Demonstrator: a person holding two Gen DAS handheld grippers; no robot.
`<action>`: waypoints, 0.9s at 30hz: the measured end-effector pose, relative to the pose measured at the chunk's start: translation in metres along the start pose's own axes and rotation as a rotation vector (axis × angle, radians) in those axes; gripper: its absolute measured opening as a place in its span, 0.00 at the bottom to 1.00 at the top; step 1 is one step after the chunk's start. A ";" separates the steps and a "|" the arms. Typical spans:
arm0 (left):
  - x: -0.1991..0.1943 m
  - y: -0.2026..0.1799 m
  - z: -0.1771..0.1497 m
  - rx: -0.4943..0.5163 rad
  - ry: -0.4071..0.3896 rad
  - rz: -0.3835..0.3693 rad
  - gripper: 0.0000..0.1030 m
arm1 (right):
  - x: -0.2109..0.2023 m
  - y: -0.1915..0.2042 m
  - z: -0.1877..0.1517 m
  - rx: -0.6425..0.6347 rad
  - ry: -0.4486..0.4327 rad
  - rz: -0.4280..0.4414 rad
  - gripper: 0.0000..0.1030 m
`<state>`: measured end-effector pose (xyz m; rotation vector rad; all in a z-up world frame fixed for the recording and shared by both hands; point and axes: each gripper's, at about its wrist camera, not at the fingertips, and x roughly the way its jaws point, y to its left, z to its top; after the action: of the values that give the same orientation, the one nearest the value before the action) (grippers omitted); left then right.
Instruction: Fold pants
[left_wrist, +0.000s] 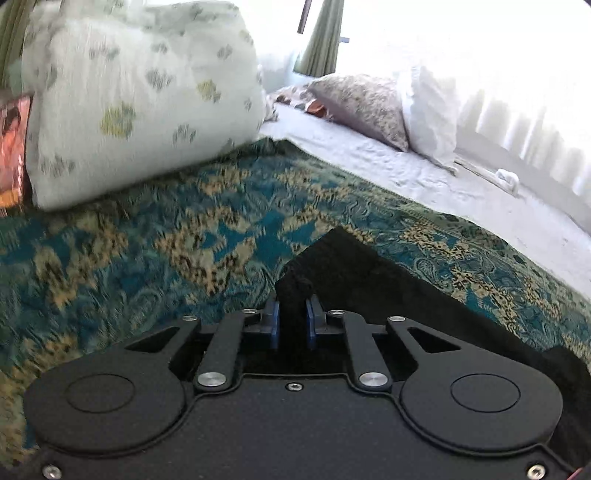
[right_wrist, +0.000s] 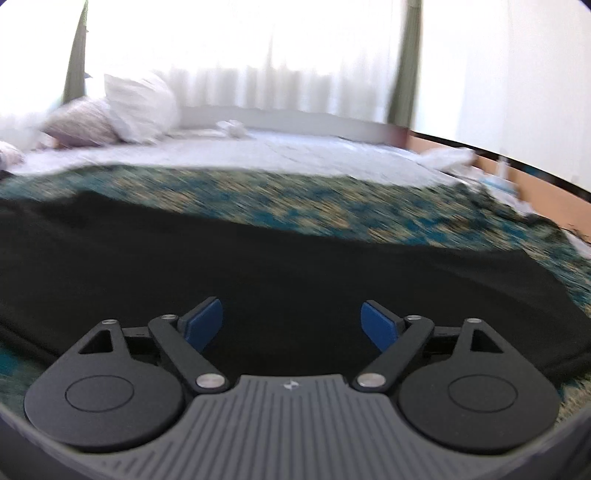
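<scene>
The black pants (right_wrist: 258, 266) lie spread across a teal and gold patterned bedspread (left_wrist: 184, 236). In the left wrist view my left gripper (left_wrist: 293, 314) is shut on a bunched corner of the black pants (left_wrist: 369, 273), and the cloth stands up between the blue pads (left_wrist: 274, 321). The rest of that cloth trails off to the right. In the right wrist view my right gripper (right_wrist: 291, 321) hangs open just over the flat pants, its blue pads (right_wrist: 207, 321) wide apart with no fold of cloth pinched between them.
A large pale folded quilt (left_wrist: 140, 99) sits at the far left on the bedspread. Behind it lies a white sheet (left_wrist: 406, 173) with pillows (left_wrist: 369, 103) near a bright curtained window. The bed's right edge and a wooden frame (right_wrist: 517, 173) show in the right wrist view.
</scene>
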<state>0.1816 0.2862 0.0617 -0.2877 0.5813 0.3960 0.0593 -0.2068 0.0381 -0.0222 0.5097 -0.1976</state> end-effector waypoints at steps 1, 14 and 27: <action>-0.005 0.000 0.002 0.012 -0.007 -0.002 0.13 | -0.005 0.006 0.004 -0.001 -0.011 0.048 0.90; 0.014 0.017 -0.008 0.036 0.049 0.031 0.13 | -0.016 0.122 0.004 -0.321 0.032 0.331 0.90; 0.029 0.018 -0.015 0.085 0.053 0.050 0.16 | -0.003 0.123 -0.001 -0.200 0.159 0.418 0.77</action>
<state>0.1886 0.3049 0.0301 -0.2028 0.6564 0.4115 0.0787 -0.0853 0.0299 -0.0945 0.6786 0.2635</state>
